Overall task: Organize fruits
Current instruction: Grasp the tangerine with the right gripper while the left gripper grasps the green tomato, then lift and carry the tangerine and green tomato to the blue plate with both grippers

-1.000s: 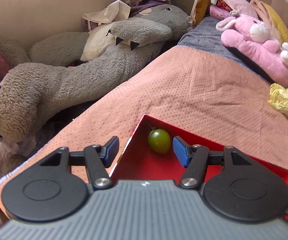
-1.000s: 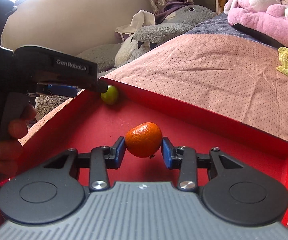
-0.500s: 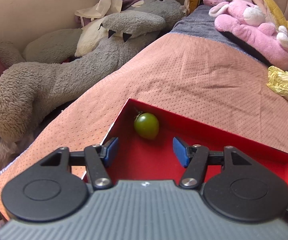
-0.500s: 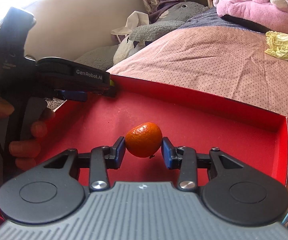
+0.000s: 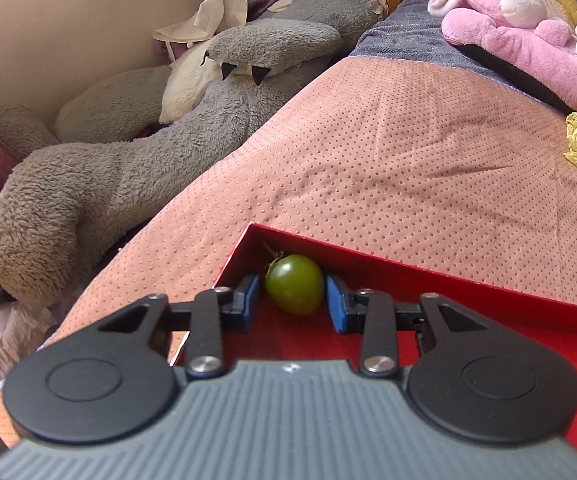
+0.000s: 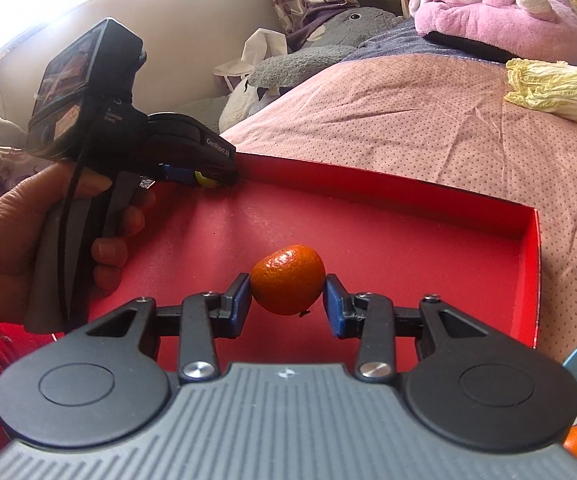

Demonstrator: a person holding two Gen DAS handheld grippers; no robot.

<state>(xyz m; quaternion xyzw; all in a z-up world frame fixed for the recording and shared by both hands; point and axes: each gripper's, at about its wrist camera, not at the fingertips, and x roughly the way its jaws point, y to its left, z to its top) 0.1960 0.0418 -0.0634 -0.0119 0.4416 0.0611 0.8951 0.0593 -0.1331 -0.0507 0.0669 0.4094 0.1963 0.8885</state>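
While the left gripper [image 5: 295, 300] was closing on a green tomato [image 5: 294, 283] in the red tray's [image 6: 388, 216] far-left corner, the right gripper [image 6: 287, 303] gripped a mandarin [image 6: 287, 279] above mid-tray, neither fruit placed.

- the left gripper [image 5: 293, 298] is now down in the far corner of the red tray [image 5: 468, 280], its jaws closing around the green tomato [image 5: 295, 283], which sat ahead of them before.
- the right gripper [image 6: 287, 304] has drifted along the tray; more of its right end shows.
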